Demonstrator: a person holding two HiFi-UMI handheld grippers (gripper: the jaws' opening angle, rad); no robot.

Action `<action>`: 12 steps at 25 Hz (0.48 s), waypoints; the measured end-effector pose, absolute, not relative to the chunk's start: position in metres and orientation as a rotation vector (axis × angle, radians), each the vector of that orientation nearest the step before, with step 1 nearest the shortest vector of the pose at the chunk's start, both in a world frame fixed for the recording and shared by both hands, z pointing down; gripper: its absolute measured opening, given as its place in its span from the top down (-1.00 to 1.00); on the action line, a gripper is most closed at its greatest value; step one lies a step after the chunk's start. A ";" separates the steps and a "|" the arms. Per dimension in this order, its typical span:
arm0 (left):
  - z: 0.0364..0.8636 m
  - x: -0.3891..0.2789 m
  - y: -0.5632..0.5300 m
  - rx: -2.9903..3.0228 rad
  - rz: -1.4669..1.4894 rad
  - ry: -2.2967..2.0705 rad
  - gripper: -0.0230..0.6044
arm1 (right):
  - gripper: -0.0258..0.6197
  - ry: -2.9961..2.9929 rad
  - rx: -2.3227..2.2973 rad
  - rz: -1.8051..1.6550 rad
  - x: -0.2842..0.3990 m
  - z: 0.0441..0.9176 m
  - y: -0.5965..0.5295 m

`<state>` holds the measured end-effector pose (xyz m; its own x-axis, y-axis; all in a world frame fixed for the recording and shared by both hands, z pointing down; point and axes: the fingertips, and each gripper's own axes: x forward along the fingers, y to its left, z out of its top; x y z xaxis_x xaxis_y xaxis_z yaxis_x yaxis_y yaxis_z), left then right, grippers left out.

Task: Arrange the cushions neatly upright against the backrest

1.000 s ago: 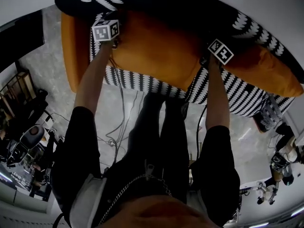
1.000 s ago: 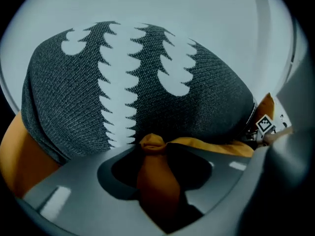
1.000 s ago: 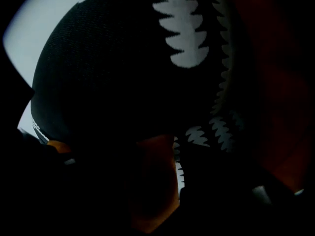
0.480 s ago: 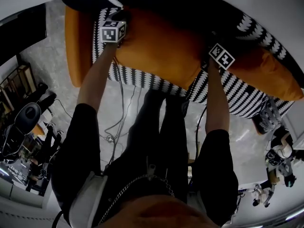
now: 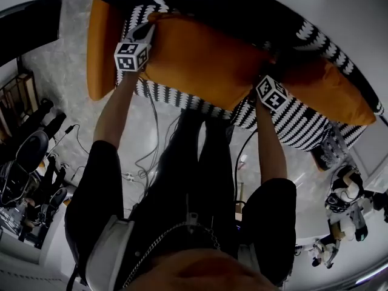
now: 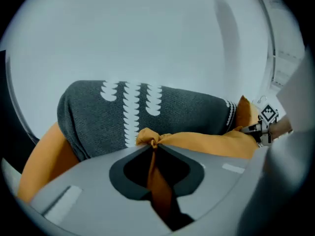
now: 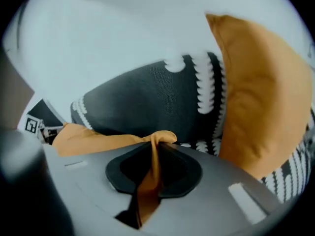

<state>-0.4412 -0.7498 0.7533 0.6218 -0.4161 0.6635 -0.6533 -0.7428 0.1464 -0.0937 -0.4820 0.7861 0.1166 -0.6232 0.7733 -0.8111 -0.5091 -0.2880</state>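
both tongs have just closed: my left gripper and right gripper each clamp a bunched corner of the plump orange fabric cushion, jaws nearly together. it has risen off the black-and-white patterned sofa, so i judge it's ready to stand against the dark woven backrest.

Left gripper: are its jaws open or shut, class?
Shut on the orange cushion. The left gripper has just been closing its jaws, and they pinch a bunched corner of the fabric.

Gry marble floor, wht wall.
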 end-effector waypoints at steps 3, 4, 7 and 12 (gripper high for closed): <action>0.725 -0.473 -0.728 2.482 0.812 -0.913 0.79 | 0.79 -1.505 2.131 1.191 -0.117 0.743 -0.470; 0.719 -0.484 -0.723 2.478 0.787 -0.932 0.79 | 0.79 -1.530 2.124 1.168 -0.124 0.732 -0.469; 0.705 -0.516 -0.715 2.469 0.749 -0.974 0.80 | 0.80 -1.590 2.132 1.130 -0.147 0.706 -0.470; 0.685 -0.543 -0.717 2.468 0.694 -1.026 0.81 | 0.82 -1.672 2.158 0.996 -0.164 0.665 -0.484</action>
<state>-0.5427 -0.7174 0.6846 0.6119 -0.5474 0.5709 -0.7339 -0.6621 0.1518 -0.1644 -0.4836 0.6647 0.1150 -0.7629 0.6362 -0.9228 -0.3192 -0.2160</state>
